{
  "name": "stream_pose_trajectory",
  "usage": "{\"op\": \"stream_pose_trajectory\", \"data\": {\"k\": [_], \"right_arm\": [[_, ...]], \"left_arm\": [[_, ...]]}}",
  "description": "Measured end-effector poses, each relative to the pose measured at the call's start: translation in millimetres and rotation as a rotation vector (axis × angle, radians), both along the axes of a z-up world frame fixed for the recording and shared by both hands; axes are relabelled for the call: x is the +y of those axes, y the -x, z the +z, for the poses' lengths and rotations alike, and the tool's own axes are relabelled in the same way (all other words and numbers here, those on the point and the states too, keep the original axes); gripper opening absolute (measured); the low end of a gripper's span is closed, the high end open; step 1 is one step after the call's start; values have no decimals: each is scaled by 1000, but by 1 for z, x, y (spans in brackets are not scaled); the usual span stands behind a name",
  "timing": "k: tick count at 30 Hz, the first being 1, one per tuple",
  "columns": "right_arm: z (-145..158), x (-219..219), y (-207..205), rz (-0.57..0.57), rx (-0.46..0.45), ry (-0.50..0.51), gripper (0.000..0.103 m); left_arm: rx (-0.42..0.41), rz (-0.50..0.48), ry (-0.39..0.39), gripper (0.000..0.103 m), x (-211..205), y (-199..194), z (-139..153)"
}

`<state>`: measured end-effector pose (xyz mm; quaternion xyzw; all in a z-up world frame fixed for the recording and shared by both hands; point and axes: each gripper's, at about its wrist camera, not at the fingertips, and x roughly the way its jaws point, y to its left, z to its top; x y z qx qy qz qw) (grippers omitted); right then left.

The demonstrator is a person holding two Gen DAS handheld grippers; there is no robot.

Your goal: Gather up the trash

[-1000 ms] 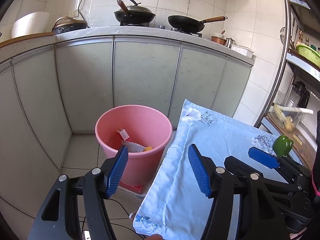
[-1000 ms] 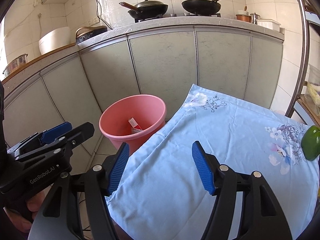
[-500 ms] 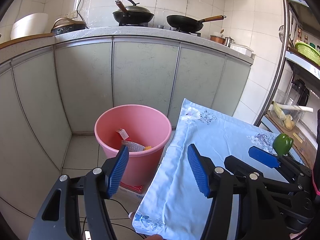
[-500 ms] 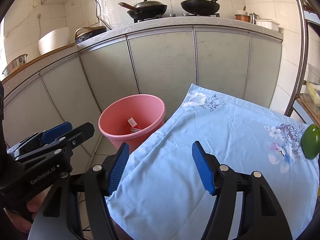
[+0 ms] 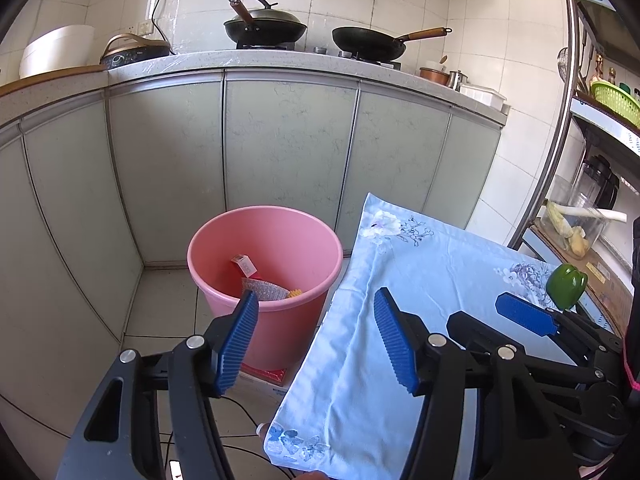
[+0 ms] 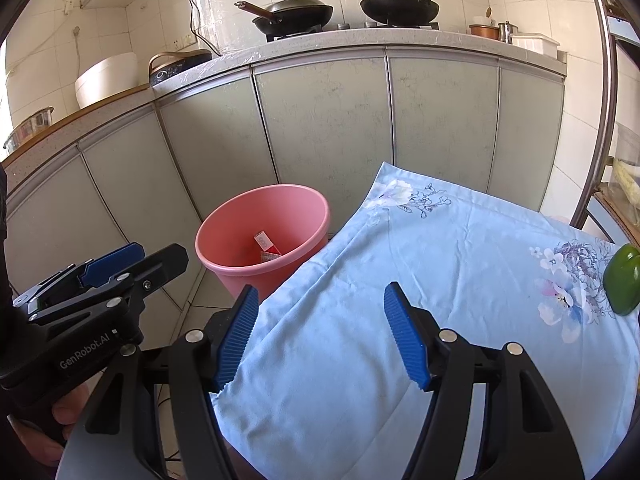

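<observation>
Little has moved since earlier frames; both grippers hold position. Left gripper (image 5: 316, 344) and right gripper (image 6: 320, 336): fingers apart, empty. Bucket (image 5: 224, 232) off desk's (image 6: 460, 264) left edge holds trash (image 5: 264, 286). Only pepper (image 6: 622, 280) left at right edge; collecting looks nearly done.

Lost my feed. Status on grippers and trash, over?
Left gripper and right gripper open, empty. Wrappers already in pink bucket. Green pepper on blue cloth; nothing blocking.

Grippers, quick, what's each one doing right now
Left gripper: open, holding nothing.
Right gripper: open, holding nothing.
</observation>
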<state>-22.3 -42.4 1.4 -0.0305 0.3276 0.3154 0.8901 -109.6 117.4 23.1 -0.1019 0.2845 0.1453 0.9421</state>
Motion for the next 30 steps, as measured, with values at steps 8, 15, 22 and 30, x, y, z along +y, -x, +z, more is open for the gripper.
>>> {"op": "stream_pose_trajectory", "data": {"k": [8,15,22,30], "right_arm": [[1,4,2,18,-5,5,66],[3,20,2,60,-42,31,66],[-2,39,-10,82,-36,55,66],[-6,48,-18,75,-29,65,66]], "left_arm": [[7,-31,-8,59,13,-4,6],[30,-41,-74,59,38,-9,13],[58,-62,-108,59,54,-19,5],[65,-83,-82,59,63,-27,-3]]}}
